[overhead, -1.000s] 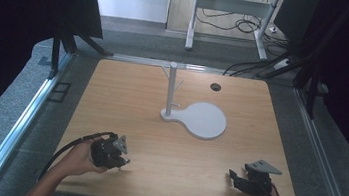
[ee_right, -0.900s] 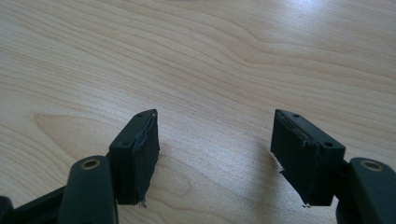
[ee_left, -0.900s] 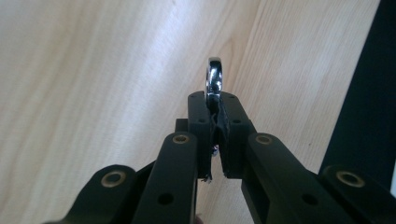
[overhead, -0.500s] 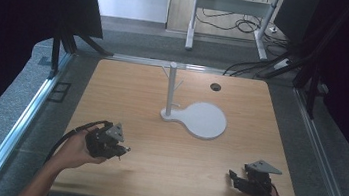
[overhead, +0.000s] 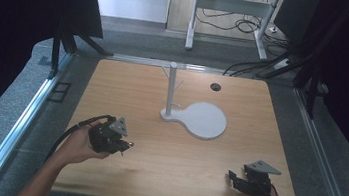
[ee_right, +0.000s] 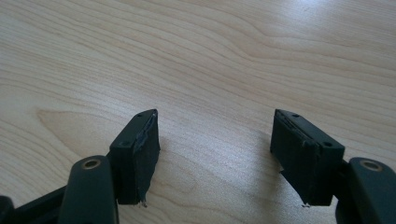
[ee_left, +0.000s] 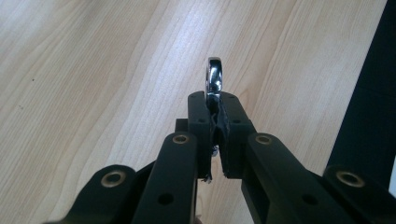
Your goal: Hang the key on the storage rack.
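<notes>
My left gripper is shut on a shiny metal ring, held edge-on and sticking out past the pads. In the high view the left gripper hovers over the table's front left, in a person's hand. A white stand with short pegs rises at the table's middle from a flat round white base; the left gripper is in front of it and to its left. My right gripper rests at the front right, and in its own view the right gripper is open over bare wood.
The wooden table has a small dark hole at the back right. Metal rails run along both sides, and a desk frame with cables stands beyond the far edge. Dark curtains hang left and right.
My left gripper has moved away from the front edge toward the table's middle, carrying the ring. The right gripper has stayed put.
</notes>
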### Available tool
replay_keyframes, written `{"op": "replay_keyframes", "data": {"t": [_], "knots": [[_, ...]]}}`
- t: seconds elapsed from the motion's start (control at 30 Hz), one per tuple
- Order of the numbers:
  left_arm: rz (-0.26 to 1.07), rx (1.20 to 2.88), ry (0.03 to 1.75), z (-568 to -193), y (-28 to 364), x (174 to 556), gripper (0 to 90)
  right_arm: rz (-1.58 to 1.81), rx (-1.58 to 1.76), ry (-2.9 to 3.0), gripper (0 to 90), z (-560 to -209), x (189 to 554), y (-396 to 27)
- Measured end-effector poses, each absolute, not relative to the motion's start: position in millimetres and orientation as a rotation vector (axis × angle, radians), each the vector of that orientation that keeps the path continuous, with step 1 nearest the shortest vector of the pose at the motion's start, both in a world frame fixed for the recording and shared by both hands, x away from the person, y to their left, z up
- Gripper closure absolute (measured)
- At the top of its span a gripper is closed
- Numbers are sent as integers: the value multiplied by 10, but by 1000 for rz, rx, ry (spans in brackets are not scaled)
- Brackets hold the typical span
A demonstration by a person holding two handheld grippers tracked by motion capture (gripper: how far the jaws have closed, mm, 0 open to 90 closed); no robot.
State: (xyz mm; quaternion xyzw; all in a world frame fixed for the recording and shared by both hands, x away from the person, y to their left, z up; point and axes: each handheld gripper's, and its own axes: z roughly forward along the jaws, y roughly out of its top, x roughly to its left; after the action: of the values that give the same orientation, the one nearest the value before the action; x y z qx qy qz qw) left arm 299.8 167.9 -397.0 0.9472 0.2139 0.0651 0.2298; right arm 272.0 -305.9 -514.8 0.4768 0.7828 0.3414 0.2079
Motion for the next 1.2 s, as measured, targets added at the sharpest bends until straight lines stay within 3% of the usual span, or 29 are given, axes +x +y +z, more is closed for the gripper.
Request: {"op": "replay_keyframes", "data": {"t": [1.2], "knots": [[290,2564,594,-3420,1512,3310,855,960,1327,2186,332,-5134,2718,-3075]]}}
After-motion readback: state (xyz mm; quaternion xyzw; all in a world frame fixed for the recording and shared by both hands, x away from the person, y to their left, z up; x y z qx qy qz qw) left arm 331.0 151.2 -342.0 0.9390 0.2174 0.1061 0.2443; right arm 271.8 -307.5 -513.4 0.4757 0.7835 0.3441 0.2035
